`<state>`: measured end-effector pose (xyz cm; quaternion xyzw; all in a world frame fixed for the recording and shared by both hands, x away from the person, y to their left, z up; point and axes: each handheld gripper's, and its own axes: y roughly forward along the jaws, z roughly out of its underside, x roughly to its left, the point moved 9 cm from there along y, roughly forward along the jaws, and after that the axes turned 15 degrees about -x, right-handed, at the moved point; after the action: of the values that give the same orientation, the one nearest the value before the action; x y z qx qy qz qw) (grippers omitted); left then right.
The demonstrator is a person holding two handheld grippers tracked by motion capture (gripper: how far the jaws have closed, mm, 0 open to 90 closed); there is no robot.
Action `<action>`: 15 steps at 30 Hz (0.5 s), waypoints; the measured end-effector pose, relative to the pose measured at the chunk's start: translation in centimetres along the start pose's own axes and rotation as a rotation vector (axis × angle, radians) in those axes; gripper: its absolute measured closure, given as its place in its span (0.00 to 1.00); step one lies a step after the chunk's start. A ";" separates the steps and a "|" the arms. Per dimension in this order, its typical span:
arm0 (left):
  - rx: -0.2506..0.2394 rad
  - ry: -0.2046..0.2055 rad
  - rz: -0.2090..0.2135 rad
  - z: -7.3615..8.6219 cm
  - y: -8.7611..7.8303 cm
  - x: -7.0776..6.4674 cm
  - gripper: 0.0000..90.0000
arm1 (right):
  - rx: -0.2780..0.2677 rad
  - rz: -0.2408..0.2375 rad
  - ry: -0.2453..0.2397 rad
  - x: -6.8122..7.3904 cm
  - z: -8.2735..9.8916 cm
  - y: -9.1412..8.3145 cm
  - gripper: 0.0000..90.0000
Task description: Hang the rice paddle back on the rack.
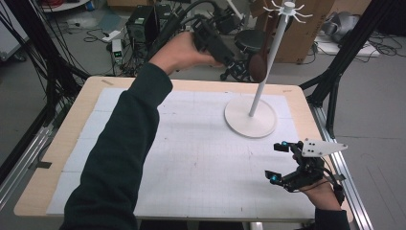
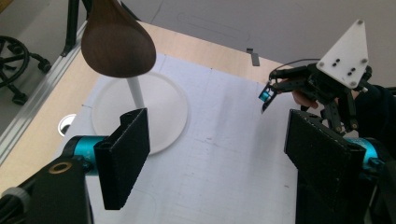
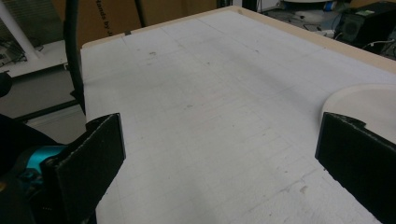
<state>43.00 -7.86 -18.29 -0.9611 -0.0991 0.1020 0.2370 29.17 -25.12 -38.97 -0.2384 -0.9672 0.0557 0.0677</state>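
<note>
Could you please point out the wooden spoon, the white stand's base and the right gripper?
wooden spoon (image 2: 117, 44), left gripper view, its bowl.
white stand's base (image 1: 250, 124), high view, the flat disc.
right gripper (image 1: 280, 161), high view, between its fingertips.

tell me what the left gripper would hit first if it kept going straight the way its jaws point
Probably the white mat on the table. In the left gripper view, the left gripper stands open and empty, aimed down at bare mat beside the stand's round base; the hanging wooden spoon looks off-line, though depth is unclear.
</note>
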 end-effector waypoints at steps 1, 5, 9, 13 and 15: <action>0.000 -0.002 -0.004 0.5 -0.2 0.0 0.24 | 0.001 -0.001 0.001 0.0 0.0 0.0 0.00; -0.020 -0.003 -0.005 2.1 -1.0 -0.2 0.22 | -0.002 -0.011 0.013 0.4 -0.2 0.2 0.00; -0.030 -0.014 -0.004 4.1 -1.7 -0.4 0.18 | -0.007 -0.015 0.021 0.5 -0.4 0.3 0.00; -0.033 -0.011 -0.025 5.5 -2.3 -0.6 0.13 | -0.011 -0.016 0.021 0.6 -0.6 0.5 0.00; -0.040 -0.005 -0.037 6.0 -2.4 -0.7 0.08 | -0.012 -0.017 0.023 0.7 -0.6 0.5 0.00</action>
<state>40.52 -3.33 -22.19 -0.9634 -0.1194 0.0982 0.2192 28.88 -24.27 -38.39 -0.2311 -0.9687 0.0466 0.0779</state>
